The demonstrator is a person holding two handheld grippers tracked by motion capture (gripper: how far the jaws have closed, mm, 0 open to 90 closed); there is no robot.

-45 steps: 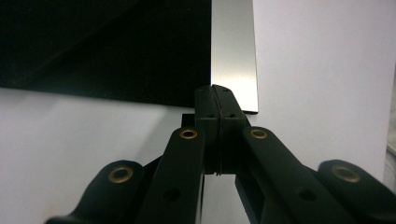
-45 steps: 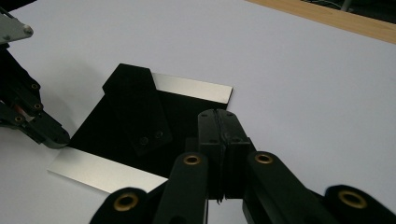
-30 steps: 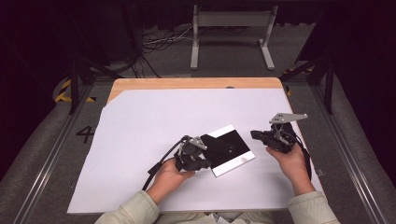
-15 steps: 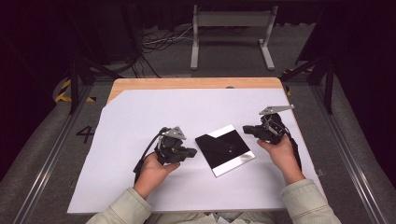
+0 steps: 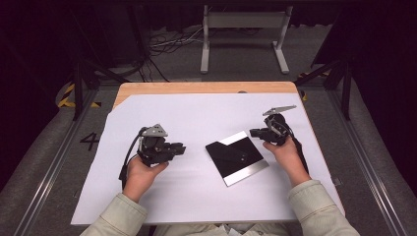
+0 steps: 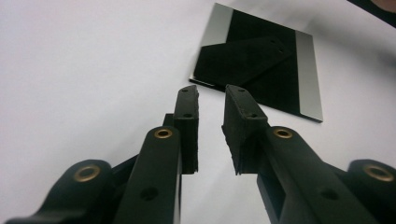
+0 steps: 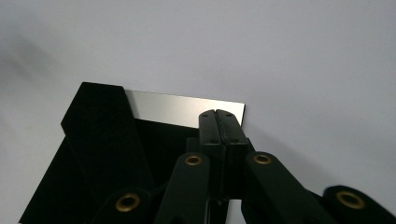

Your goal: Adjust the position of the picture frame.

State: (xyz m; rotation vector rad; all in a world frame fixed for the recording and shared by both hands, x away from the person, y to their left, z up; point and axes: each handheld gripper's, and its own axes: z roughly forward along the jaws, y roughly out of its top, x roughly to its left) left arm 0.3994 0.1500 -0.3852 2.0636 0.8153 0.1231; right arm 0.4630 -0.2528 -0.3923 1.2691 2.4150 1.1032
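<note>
A white sheet [image 5: 196,118] covers the table, bare around both grippers. The black-and-silver plate [image 5: 236,157] lies flat between them, turned cornerwise. The left gripper [image 5: 181,147], jaws just parting with nothing between, points at it. The right gripper [image 5: 253,132], jaws pressed together, hovers by its far corner.

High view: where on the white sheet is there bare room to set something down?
The far half of the white sheet, up to the wooden edge, is bare; so is the near strip between the sleeves. The middle is crowded: left gripper, black square card, right gripper.
</note>
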